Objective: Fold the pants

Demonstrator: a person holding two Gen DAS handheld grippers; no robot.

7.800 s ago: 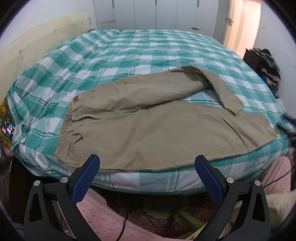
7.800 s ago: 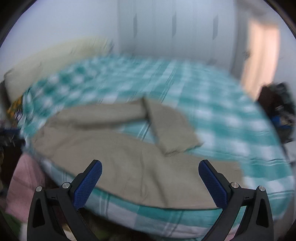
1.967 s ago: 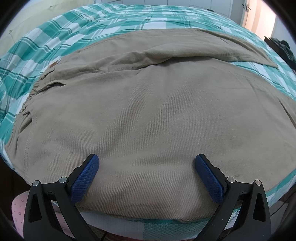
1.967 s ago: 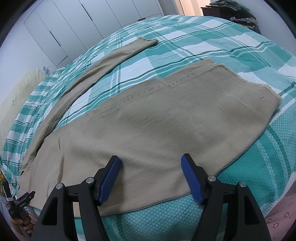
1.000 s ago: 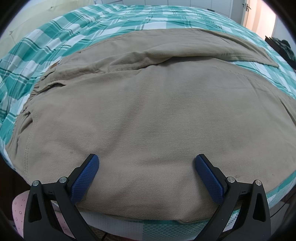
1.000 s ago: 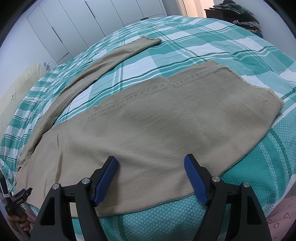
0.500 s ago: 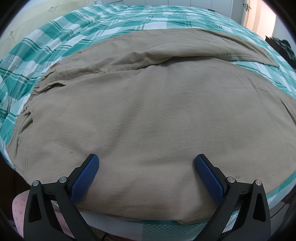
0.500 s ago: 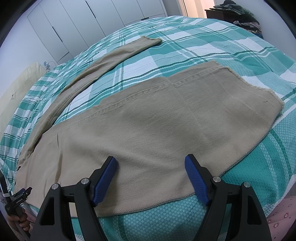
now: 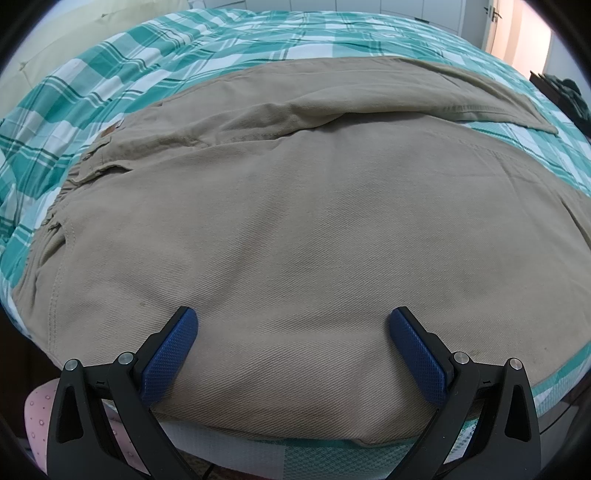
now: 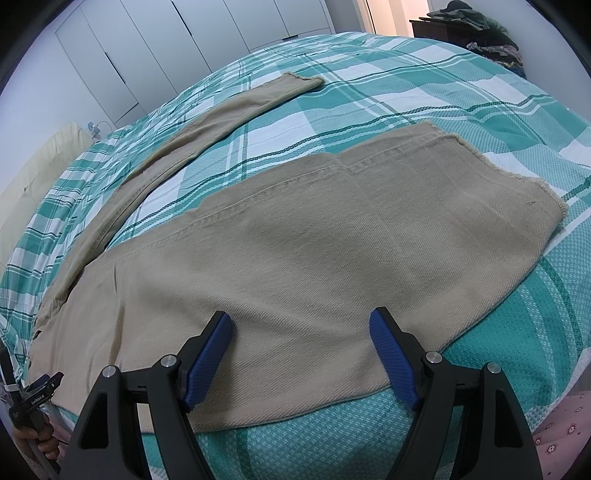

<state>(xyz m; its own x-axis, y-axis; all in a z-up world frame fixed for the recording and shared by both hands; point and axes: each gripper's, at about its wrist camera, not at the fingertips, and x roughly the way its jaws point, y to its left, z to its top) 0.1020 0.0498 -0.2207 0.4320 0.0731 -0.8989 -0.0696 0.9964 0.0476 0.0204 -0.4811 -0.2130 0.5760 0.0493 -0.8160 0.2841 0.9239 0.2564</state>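
Khaki pants lie spread on a teal-and-white checked bed, waistband at the left. The near leg runs along the bed's front edge; the far leg angles away toward the back. My left gripper is open, its blue fingertips low over the near edge of the seat area. My right gripper is open, hovering over the near edge of the near leg, left of its frayed hem. Neither holds cloth.
White wardrobe doors stand behind the bed. A cream pillow lies at the head end. A dark heap of clothes sits at the far right near a doorway. The left gripper shows at the right view's lower left.
Over the last second both grippers have barely moved. About eight seconds ago both were farther back from the bed, and the far leg lay bent back on itself; now it lies straight.
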